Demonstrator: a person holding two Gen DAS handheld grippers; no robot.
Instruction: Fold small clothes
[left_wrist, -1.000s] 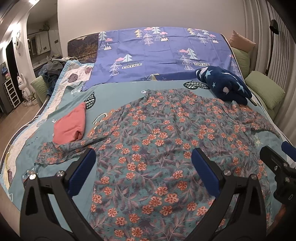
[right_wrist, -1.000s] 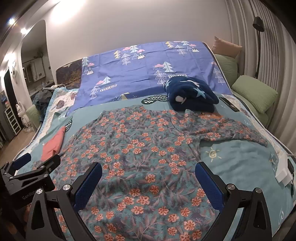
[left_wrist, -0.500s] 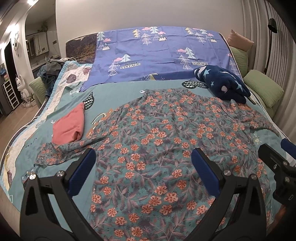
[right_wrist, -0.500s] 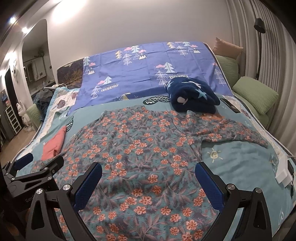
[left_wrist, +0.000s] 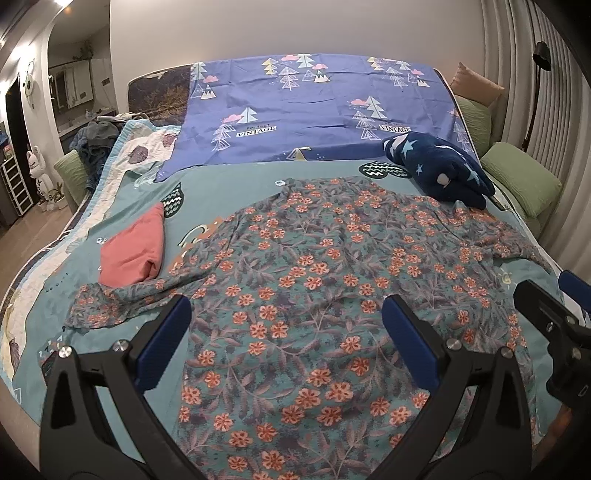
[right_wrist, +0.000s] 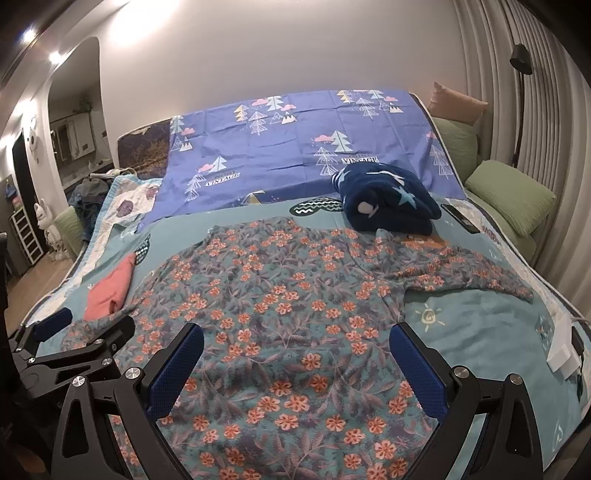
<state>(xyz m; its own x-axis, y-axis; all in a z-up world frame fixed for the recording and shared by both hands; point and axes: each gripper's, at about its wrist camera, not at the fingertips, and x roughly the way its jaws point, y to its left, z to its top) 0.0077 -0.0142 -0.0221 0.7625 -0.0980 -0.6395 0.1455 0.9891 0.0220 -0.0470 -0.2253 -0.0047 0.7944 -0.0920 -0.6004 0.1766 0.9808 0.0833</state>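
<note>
Two grippers, left gripper (left_wrist: 286, 325) and right gripper (right_wrist: 295, 350), hung with jaws released above a floral shirt (left_wrist: 332, 280) spread flat across the teal bed (right_wrist: 480, 332). Bare quilt lay beyond its right sleeve. A purple sheet (left_wrist: 314, 110) by the wall read "VINTAGE".

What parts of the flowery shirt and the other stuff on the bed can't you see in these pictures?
- Teal flowery shirt: its bottom hem is cut off by the lower edge and the open left tongs, left wrist view.
- Folded pink cloth: its near end is hidden behind the shirt's sleeve, right wrist view.
- White object at the bed's edge: too small and partly cut off to identify, right wrist view.
</note>
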